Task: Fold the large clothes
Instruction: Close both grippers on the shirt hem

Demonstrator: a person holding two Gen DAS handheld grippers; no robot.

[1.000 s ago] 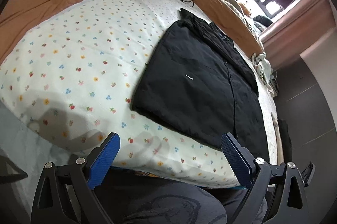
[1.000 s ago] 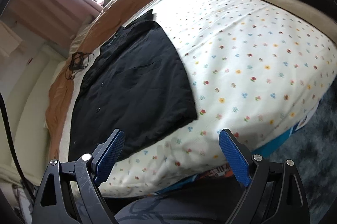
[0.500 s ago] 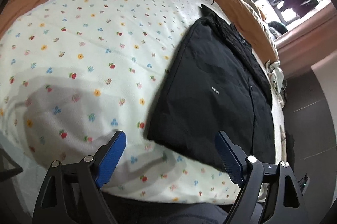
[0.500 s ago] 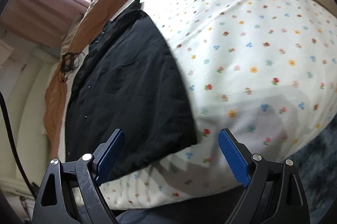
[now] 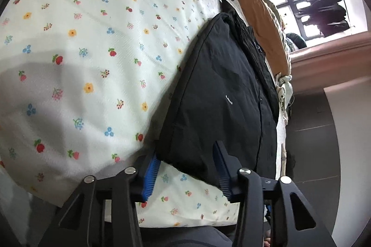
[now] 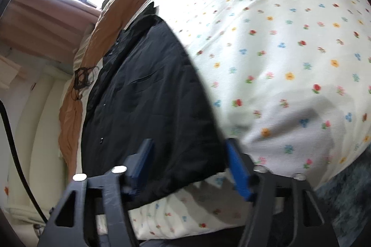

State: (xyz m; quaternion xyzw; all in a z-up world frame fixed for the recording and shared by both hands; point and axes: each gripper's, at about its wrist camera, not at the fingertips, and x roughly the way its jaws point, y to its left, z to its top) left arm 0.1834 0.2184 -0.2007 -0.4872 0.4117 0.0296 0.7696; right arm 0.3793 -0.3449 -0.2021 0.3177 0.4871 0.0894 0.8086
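Both hand-held grippers, left [image 5: 185, 168] and right [image 6: 189, 164], part-open, straddling jacket [image 5: 222, 93] hem corners; pinch every layer before lifting.

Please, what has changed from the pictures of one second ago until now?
Both grippers came forward and down to the near hem of the black jacket. The left gripper now straddles its near left corner, the right gripper its near right corner, and their fingers have narrowed. Neither is fully shut yet. The jacket lies flat on the floral sheet, unmoved.
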